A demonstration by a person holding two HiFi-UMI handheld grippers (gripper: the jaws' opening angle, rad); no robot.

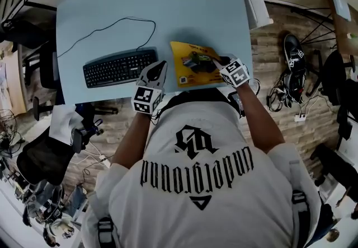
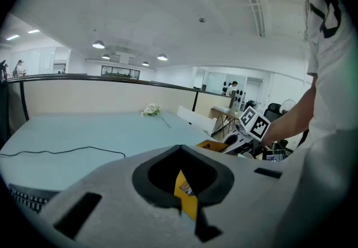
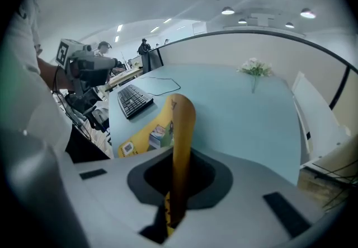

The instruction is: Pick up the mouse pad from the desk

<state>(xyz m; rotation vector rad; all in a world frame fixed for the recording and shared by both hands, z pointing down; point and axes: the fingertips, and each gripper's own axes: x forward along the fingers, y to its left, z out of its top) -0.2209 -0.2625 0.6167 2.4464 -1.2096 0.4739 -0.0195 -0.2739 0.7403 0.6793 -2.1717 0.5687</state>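
The mouse pad (image 1: 183,65) lies just right of the keyboard (image 1: 119,66), its far side curling up off the desk (image 1: 168,6). The right claw (image 1: 219,63) is clamped on that side. The left claw (image 1: 162,66), jaws together and apparently empty, hovers between keyboard and pad. Lift slowly, keeping the clamp tight, until the limp half clears the keyboard

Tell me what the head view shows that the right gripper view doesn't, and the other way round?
Only the head view shows the person's white printed shirt, the plank floor and the right tool from outside, with its marker cube. Only the right gripper view shows the ceiling lights and that tool's jaws shut on the curled-up edge of the mouse pad. Both show the blue desk, the keyboard, the flowers and the left tool.
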